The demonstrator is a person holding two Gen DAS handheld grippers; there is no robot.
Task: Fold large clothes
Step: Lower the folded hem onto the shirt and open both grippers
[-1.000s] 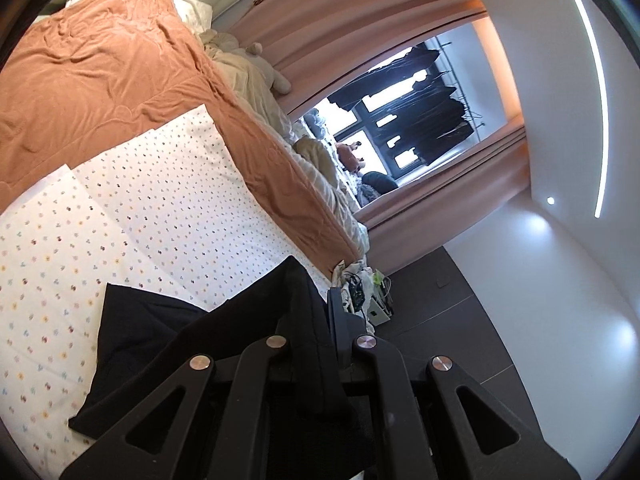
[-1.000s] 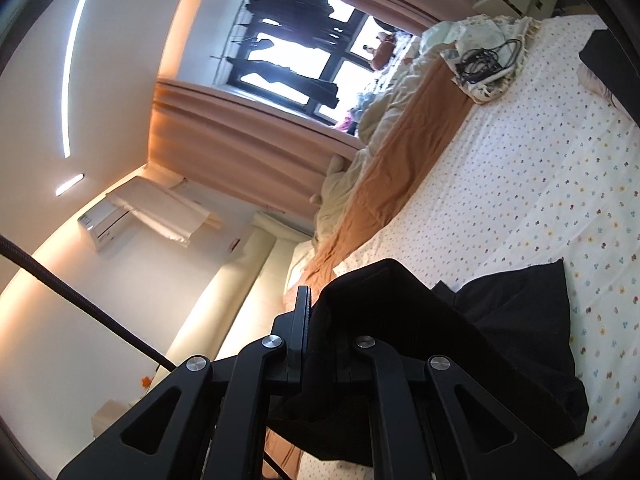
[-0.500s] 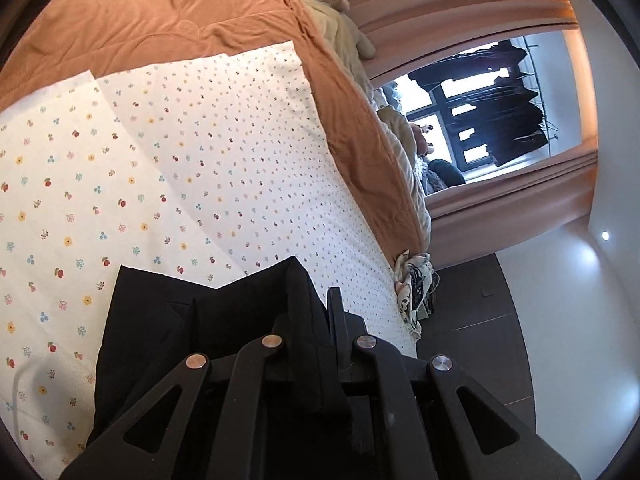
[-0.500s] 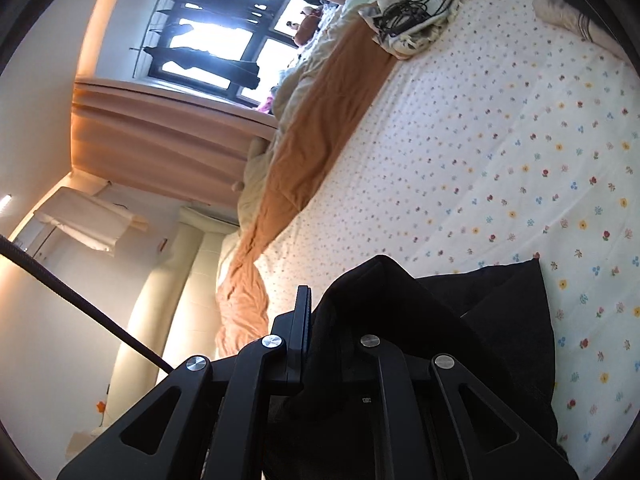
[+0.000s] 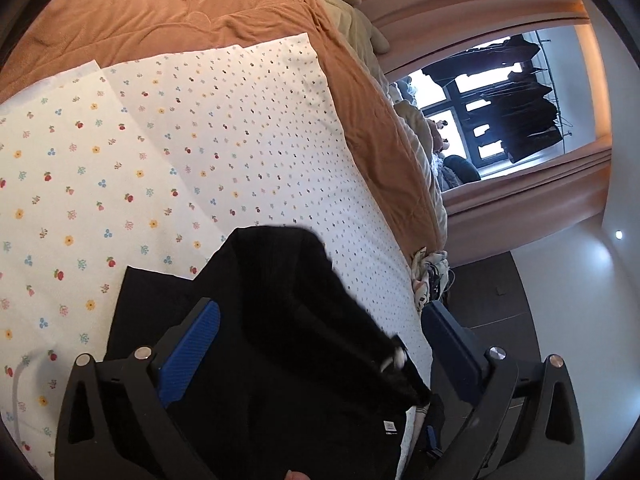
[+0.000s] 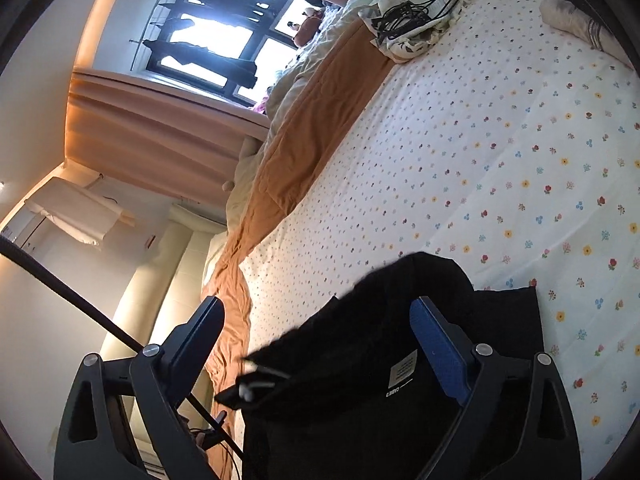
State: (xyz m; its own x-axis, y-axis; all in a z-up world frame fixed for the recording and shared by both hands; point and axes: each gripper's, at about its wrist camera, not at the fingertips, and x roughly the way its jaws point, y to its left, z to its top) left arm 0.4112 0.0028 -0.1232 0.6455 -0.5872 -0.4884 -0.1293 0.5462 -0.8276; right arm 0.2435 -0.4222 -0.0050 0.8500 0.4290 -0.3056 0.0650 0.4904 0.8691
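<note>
Black garment (image 5: 288, 320), soft and creased, lies on flowered sheet (image 5: 100, 184).

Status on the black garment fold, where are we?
Done: one fold looks laid, the black garment doubled on the floral sheet. In hand: nothing; the left claw and right claw have just been opening, cloth lying loose between the jaws. Left: the top layer is still humped, so smoothing and probably another fold.
</note>
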